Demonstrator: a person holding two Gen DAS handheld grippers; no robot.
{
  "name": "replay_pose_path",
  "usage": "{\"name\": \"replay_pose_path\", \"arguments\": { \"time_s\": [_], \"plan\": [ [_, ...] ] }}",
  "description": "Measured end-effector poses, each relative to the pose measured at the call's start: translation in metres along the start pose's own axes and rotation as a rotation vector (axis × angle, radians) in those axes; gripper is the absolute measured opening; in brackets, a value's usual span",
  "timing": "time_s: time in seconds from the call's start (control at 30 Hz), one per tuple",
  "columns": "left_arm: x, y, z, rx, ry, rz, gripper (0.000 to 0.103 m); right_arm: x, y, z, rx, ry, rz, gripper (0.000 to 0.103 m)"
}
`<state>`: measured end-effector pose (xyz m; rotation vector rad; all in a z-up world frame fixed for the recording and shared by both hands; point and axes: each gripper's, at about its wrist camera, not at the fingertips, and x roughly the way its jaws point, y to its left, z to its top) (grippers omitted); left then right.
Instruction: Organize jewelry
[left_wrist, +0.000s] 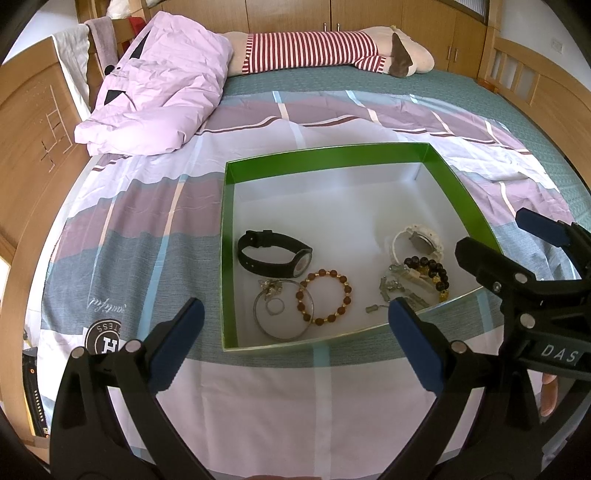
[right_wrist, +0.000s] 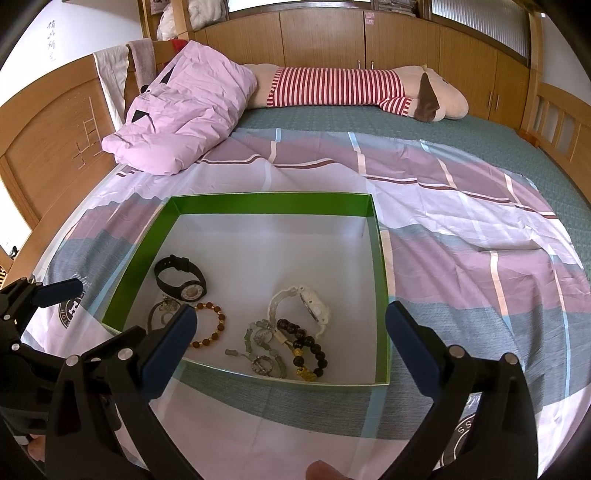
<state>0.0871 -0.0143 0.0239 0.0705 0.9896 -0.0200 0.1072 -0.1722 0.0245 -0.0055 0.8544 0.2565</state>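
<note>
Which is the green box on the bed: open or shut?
Open. The green box has no lid on it, so its white floor and the black watch and white watch inside show.

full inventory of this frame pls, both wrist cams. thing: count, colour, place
box: 1, green walls, white floor, on the bedsheet
black watch: 1, black, box, left part
white watch: 1, white, box, right part
brown bead bracelet: 1, brown and gold, box, near edge
silver bangle: 1, silver, overlapping the brown bracelet
dark bead bracelet: 1, black and gold, beside the white watch
grey-green chain pile: 1 tangle, greyish, box, near edge
bedsheet: 1, pink, grey, white
pink pillow: 1, headboard end
striped plush: 1, red-white, far side
left gripper: open
right gripper: open
</note>
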Motion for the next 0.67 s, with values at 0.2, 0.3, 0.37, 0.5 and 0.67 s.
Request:
{"name": "replay_pose_path", "arguments": {
  "time_s": [0.2, 0.3, 0.37, 0.5, 0.67],
  "plan": [
    [0.0001, -0.0002, -0.0002, 0.001, 0.0, 0.0, 0.101, 0.0002, 0.0011, -0.0003, 0.0, 0.002, 0.003, 0.102],
    [0.0002, -0.0007, 0.0, 0.0, 0.0, 0.001, 0.101, 0.0002, 0.0017, -0.0006, 0.0, 0.002, 0.003, 0.102],
    [0.0004, -0.0008, -0.0001, -0.001, 0.001, 0.001, 0.101, 0.0001, 0.0019, -0.0008, 0.001, 0.002, 0.002, 0.102],
    [0.0018, 0.0009, -0.0032, -0.002, 0.012, -0.017, 0.101, -0.0001, 0.0017, -0.0005, 0.0, -0.001, 0.0, 0.102],
    [0.0022, 0.0064, -0.0054, -0.026, 0.022, -0.023, 0.101, -0.0089, -0.0042, 0.0017, 0.038, -0.048, -0.006, 0.102]
  ]
}}
